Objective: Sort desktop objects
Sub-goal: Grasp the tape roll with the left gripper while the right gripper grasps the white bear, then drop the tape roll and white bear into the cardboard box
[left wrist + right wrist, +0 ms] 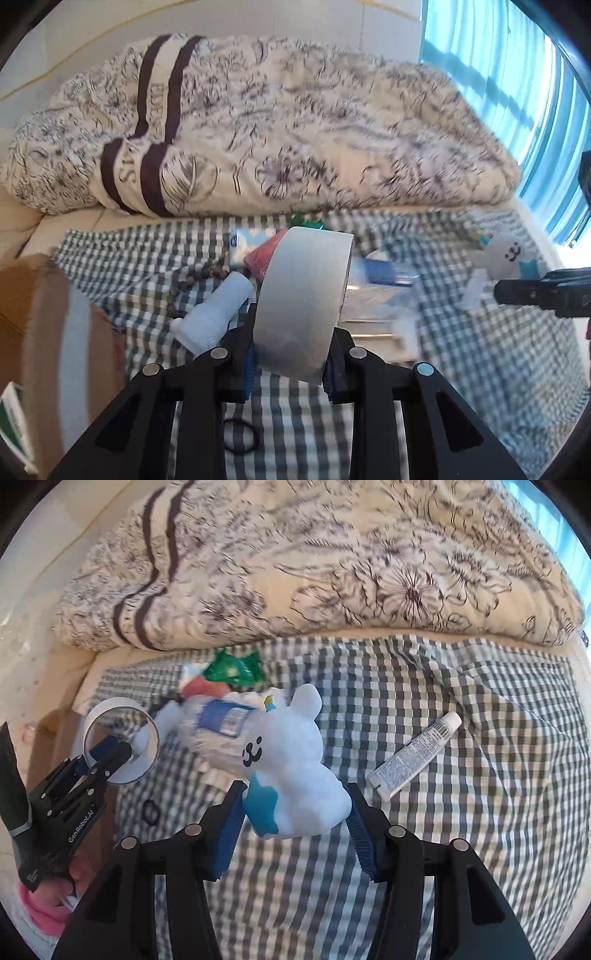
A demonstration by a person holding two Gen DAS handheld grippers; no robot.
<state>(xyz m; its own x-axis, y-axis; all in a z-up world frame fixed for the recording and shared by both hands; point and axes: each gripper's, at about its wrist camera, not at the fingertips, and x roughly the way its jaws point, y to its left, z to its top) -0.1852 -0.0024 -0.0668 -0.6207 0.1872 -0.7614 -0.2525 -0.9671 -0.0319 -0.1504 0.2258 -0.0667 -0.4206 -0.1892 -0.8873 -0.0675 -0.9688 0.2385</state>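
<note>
Tongs both loaded mid-sort: left tongs [290, 363] clamped tape roll [304, 295] above checkered bed cloth [480, 369], right tongs [297, 825] clamped plush toy [295, 764]; next prob. needs drop into cardboard box [48, 332].

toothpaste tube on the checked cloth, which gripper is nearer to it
Right. The right gripper, shut on the plush toy, is just left of the toothpaste tube. The left gripper, holding the tape roll, is far off at the cloth's left edge.
</note>
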